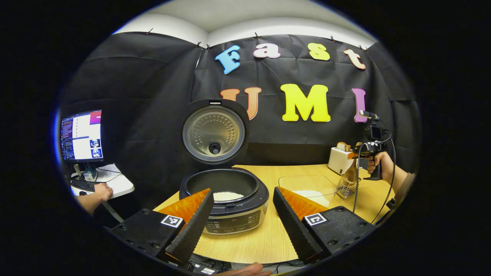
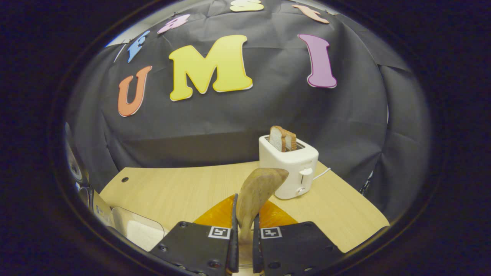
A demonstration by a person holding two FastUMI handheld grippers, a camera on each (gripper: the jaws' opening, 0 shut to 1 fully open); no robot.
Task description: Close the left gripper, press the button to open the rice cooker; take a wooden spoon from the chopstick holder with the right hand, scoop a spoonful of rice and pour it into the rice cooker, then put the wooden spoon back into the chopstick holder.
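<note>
Wooden spoon [image 2: 257, 191], pale brown, is pinched between the right gripper [image 2: 244, 226] fingers, bowl tipped toward one o'clock near the white toaster [image 2: 292, 168]. Left gripper [image 1: 239, 214] fingers spread wide, framing the black rice cooker [image 1: 226, 199], lid up, white rice inside, at twelve o'clock.

Left hand-held gripper [image 1: 241, 214]: held low and level, its two fingers spread wide apart with nothing between them.
Right hand-held gripper [image 2: 244, 230]: fingers drawn close together, both pressing on the handle of the wooden spoon [image 2: 257, 191], whose bowl rises just ahead of the fingertips.
Right hand [image 1: 378, 163]: seen from the left gripper view, raised well off to that gripper's right, wrapped around the grip of its device, forearm trailing back.
</note>
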